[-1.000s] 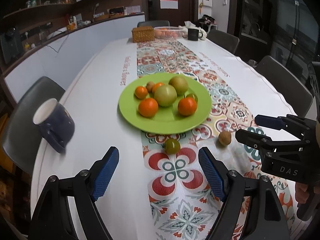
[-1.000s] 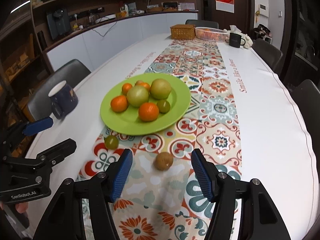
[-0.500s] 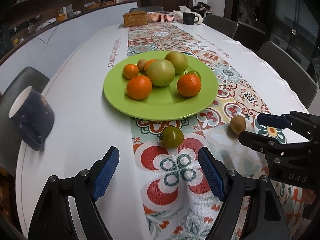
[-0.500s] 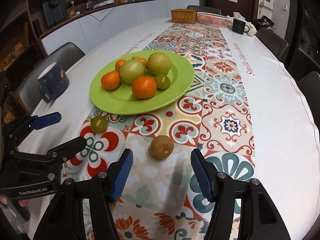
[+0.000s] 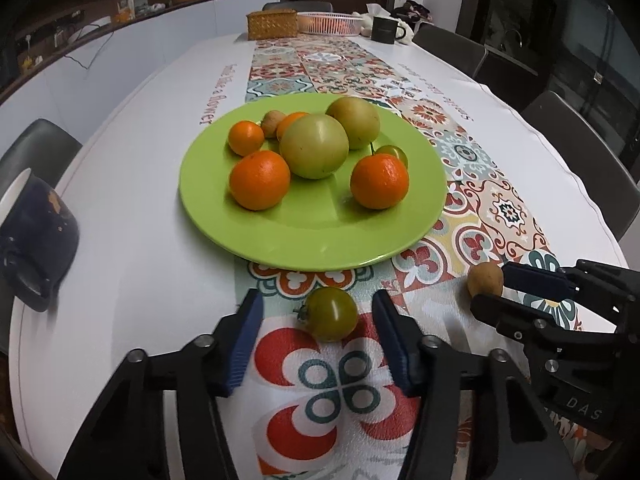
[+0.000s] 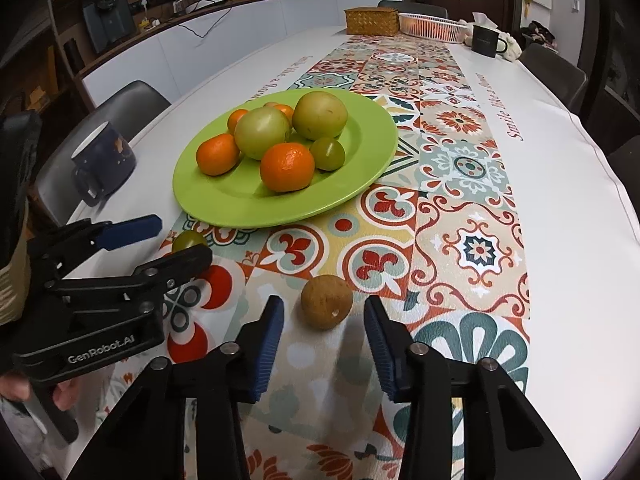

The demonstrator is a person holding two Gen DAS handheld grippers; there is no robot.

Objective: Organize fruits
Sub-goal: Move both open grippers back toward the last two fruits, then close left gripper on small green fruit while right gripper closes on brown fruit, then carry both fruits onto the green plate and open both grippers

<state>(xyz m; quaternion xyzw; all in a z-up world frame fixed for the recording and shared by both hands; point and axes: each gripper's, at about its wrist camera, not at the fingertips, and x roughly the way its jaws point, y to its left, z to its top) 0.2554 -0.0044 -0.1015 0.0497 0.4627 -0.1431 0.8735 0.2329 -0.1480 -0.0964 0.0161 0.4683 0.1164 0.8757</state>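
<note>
Both grippers have moved closer to the loose fruit. The left gripper, fingers apart, brackets the green tomato; the right gripper, fingers apart, brackets the brown fruit on the surface before the plate.

The left gripper is open, and a small green tomato lies on the patterned runner between its blue pads, touching neither. Just behind it stands the green plate with oranges and green fruits. Toward the right edge of the surface, the right gripper has its fingers around a small brown fruit. A dark mug stands at the left edge.
</note>
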